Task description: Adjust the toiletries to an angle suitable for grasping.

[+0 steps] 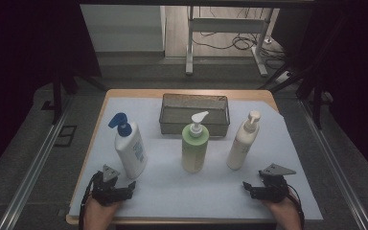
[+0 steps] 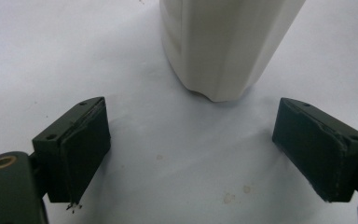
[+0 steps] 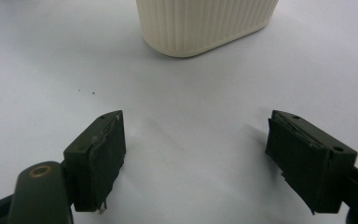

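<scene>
Three pump bottles stand in a row on the white sheet (image 1: 191,189): a white one with a blue pump (image 1: 130,149) at the left, a green one with a white pump (image 1: 194,146) in the middle, and a cream one (image 1: 242,143) at the right. My left gripper (image 1: 120,184) rests on the sheet just in front of the white bottle, open and empty. Its own view has the bottle's base (image 2: 223,46) ahead of the spread jaws (image 2: 191,140). My right gripper (image 1: 255,182) is open in front of the cream bottle, whose ribbed base (image 3: 205,23) stands beyond the jaws (image 3: 196,149).
A wire mesh basket (image 1: 194,125) sits at the back centre of the table, behind the green bottle, with nothing visible inside. The table's wooden edge (image 1: 93,139) borders the sheet. Beyond the table are a floor, a desk frame (image 1: 189,43) and cables.
</scene>
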The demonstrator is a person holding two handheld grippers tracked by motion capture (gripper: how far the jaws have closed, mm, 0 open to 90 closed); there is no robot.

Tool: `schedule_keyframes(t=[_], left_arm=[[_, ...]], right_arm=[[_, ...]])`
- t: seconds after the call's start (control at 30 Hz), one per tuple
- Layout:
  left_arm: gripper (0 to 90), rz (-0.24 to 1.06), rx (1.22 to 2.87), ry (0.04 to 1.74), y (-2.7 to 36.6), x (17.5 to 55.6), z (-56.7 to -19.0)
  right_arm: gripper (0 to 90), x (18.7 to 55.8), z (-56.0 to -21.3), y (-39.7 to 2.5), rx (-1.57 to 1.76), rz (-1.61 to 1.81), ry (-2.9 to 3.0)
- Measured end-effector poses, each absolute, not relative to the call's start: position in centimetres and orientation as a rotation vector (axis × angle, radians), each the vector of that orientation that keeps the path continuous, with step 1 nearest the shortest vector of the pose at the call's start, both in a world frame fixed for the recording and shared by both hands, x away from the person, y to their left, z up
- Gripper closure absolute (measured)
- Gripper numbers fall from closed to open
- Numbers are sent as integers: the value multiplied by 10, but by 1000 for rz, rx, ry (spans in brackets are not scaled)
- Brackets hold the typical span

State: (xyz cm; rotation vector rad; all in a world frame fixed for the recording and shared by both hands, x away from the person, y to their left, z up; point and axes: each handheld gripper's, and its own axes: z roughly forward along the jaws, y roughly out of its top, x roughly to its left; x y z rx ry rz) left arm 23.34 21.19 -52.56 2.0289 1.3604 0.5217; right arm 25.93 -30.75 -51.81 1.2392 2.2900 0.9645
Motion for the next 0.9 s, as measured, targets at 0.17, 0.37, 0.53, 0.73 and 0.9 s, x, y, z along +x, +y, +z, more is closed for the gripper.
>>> schedule_keyframes(t=[0.17,0.37,0.53,0.73,0.9], left_arm=[[108,527,2023,1350,212,233,-527],[107,519,2025,1346,213,234,-527],[107,518,2022,1345,213,234,-527],[107,517,2022,1344,213,234,-527],[108,517,2021,1344,213,234,-527]], right_arm=[[196,259,-518,-307,1242,962,2292],[196,260,-518,-307,1241,962,2292],[196,260,-517,-307,1242,960,2296],[196,260,-517,-307,1242,957,2300],[203,261,-516,-307,1240,951,2310]])
